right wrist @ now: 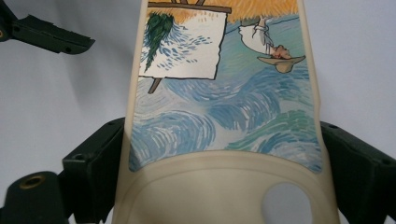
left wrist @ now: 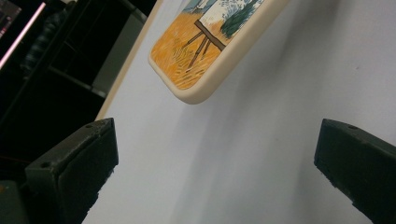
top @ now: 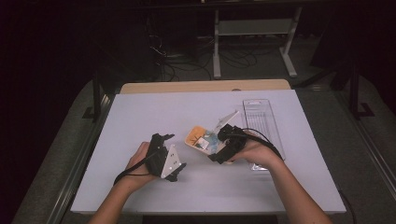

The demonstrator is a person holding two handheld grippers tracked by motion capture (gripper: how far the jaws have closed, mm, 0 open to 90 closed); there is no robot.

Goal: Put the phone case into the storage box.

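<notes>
A cream phone case (top: 198, 138) printed with a blue and orange painting hangs just above the white table (top: 154, 112). My right gripper (top: 214, 145) is shut on its camera-hole end, and in the right gripper view the two jaws press the case (right wrist: 224, 116) from both sides of the gripper (right wrist: 224, 179). My left gripper (top: 175, 151) sits to the left of the case, open and holding nothing. In the left gripper view the gripper (left wrist: 217, 154) has its jaws wide apart, with the orange corner of the case (left wrist: 205, 46) ahead of them.
A clear plastic tray (top: 261, 116) lies on the table behind the right hand. A wooden strip (top: 205, 86) runs along the far table edge. Beyond it are a white desk frame (top: 254, 32) and cables on the dark floor.
</notes>
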